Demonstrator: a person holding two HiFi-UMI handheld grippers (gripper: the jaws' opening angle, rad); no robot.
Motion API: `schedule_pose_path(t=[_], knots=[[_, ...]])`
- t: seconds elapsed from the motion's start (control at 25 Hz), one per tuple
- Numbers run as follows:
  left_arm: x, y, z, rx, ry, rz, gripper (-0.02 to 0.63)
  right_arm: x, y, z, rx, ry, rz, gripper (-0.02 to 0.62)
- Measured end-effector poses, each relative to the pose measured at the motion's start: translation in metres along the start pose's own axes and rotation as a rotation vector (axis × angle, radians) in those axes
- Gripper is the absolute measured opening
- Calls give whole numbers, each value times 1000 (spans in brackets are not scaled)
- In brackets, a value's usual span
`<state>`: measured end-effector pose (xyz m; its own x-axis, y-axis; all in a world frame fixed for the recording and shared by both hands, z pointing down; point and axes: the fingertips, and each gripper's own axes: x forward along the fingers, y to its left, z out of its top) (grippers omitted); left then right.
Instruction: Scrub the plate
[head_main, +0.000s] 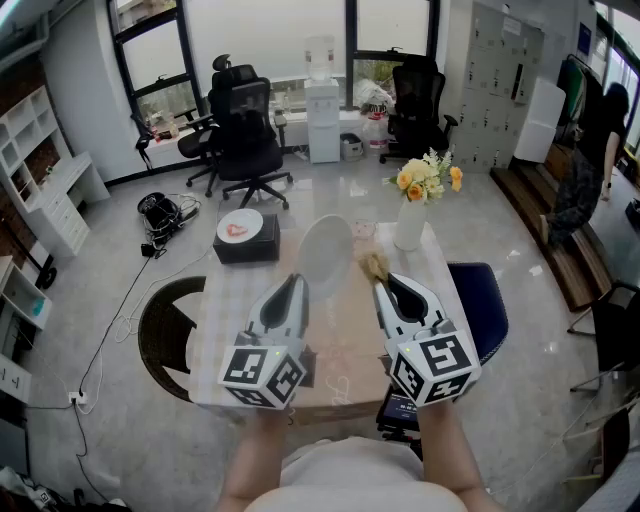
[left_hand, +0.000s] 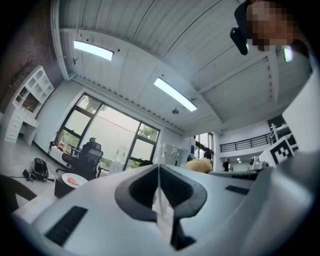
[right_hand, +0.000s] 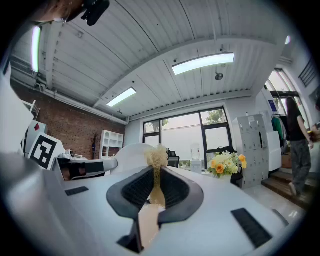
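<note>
Nearest the head camera: the two marker cubes, at 6 o'clock. Ahead of them, the left gripper (head_main: 297, 282) is pinching the white plate (head_main: 325, 255) by its lower rim; in its own view only a thin white edge (left_hand: 162, 210) sits between the jaws. The plate is held tilted up, clear of the bench (head_main: 235, 300), at 12 o'clock from the cubes. The right gripper (head_main: 385, 283) is clamped on the thin handle of a scrubber (head_main: 375, 266), with the straw-coloured tuft (right_hand: 156, 159) projecting past the jaws, just beside the plate's 4 o'clock edge. Contact cannot be resolved.

Risks, as judged:
- The hold is on the rim only. Scrub pressure on the face could lever the plate round in the jaws or slip it out, dropping it onto the bench
- The handle is narrow. A sideways load could twist it in the jaws, so the tuft skids off the plate
- The vase (head_main: 410, 225) of flowers stands near at 1 o'clock. A wide right-hand stroke could knock it over
</note>
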<state>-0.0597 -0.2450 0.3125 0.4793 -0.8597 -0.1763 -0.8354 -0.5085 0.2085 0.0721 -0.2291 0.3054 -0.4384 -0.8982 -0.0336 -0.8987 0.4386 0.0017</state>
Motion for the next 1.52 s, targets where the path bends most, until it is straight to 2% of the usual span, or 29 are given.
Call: schedule_pose_path(t=[0.32,0.44,0.56,0.76,0.92,1.2,1.52], knots=[[4,7,-2,-122,-11,-25,20,5,-5,-3,27,2,3,46],[4,10,-3,-204,-20,-43,20,5,-5,-3,37,5,9,46],[4,12,-6,-280,-18,-64,20,5,-4,0,45,-1,30,46],[4,12,-12,-335,-7,-73,20,7,-5,5,66,-18,42,46],[3,7,-15,-414,-9,-103,20,12,4,13,107,-40,94,46],[-3,4,-26,-455,15,-109,20,19,34,20,104,-40,176,46],[-14,-1,-36,-451,44,-99,20,32,62,21,113,-30,256,46]])
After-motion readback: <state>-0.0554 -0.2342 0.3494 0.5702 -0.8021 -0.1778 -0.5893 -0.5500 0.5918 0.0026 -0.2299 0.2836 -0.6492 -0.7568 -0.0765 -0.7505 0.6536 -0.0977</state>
